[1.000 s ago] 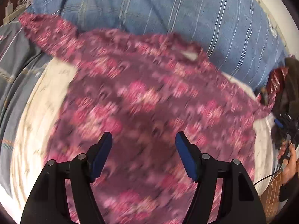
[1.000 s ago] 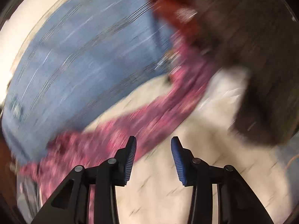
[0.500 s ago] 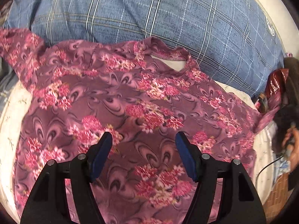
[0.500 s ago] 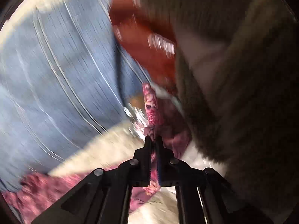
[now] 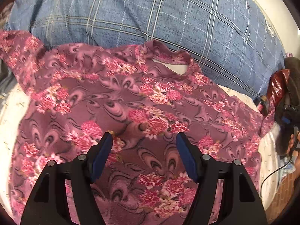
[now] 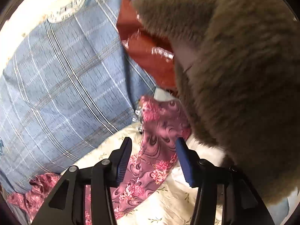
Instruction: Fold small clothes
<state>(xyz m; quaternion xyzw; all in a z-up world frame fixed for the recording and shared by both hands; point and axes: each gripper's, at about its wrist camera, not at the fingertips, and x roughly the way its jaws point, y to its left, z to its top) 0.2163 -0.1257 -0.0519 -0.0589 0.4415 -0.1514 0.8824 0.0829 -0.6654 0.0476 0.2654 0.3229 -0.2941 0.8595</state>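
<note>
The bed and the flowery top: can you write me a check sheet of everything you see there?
Surface: cream bedsheet with small sprigs.
Job's things: pink floral top spread flat, one sleeve stretched out sideways.
Clutter: blue plaid pillow, brown fuzzy blanket, shiny red bag.
Grippers: left gripper open above the top; right gripper open, straddling the sleeve.
Cables: black cable at the bed's edge.
Surroundings: nothing seen clearly.

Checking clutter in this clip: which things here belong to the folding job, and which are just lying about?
Job:
floral shirt
left gripper, open above it
right gripper, open around its sleeve

Lying about:
blue plaid pillow
brown furry blanket
red shiny wrapper
cream bedsheet
</note>
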